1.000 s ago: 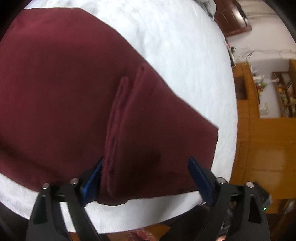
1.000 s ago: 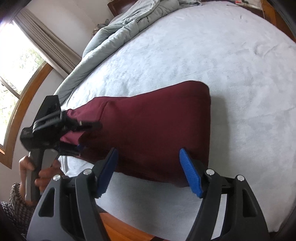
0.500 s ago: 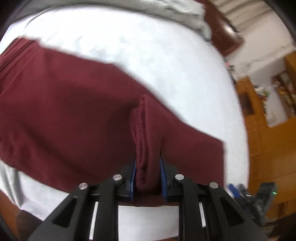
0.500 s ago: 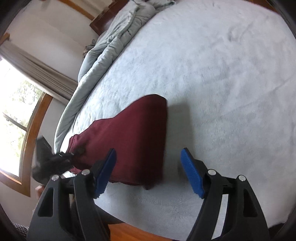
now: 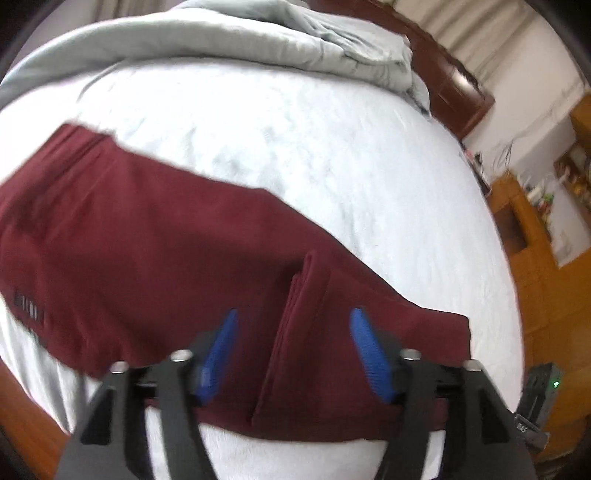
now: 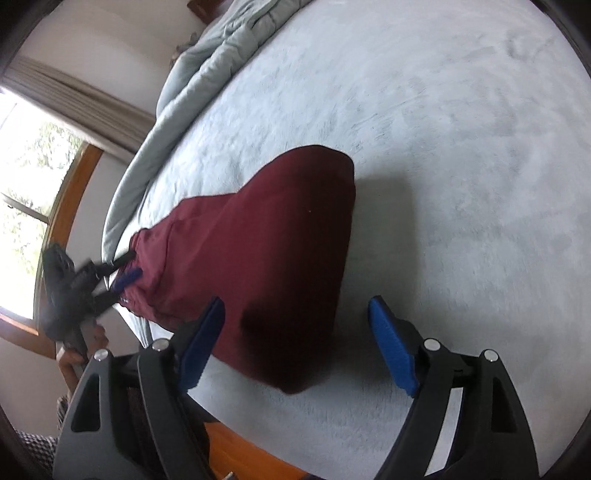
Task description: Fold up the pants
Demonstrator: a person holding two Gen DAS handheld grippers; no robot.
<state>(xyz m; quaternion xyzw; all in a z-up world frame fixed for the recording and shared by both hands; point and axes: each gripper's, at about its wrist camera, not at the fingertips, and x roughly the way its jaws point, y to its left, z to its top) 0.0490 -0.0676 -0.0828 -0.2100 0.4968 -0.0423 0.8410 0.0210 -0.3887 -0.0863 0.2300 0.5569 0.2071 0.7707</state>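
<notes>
Both of my claws hang parted over the maroon pants [image 5: 155, 266], which lie folded on the white bed [image 5: 332, 155]. Left claw [image 5: 291, 350] first: its blue pads [image 5: 369, 354] stand wide apart, one on either side of a raised pleat [image 5: 295, 325] of cloth that runs up the pants from their near edge, and neither pad touches that pleat as far as I can tell, since the view is blurred. Right claw [image 6: 295, 339] is released too, gripping nothing; its left pad [image 6: 201, 343] hovers over the near end of the pants [image 6: 258, 266] while its right pad hangs over bare bed [image 6: 461, 166] just beside the folded edge of the pants. From the right wrist view my left claw [image 6: 122, 273] shows at the far left end of the pants, at the bed's edge, with my left hand [image 6: 83, 349] on its handle. A small dark label [image 5: 27, 308] sits on the pants toward their left end. Beyond the pants, at the far side of the bed, a grey duvet [image 5: 229, 33] is bunched up. Past that lies a dark wooden headboard [image 5: 454, 85], and to the right of the bed stands orange wooden furniture [image 5: 546, 295]. Left of the pants in the right wrist view there is a window [image 6: 26, 177] with a wooden frame and a curtain [image 6: 74, 96]
</notes>
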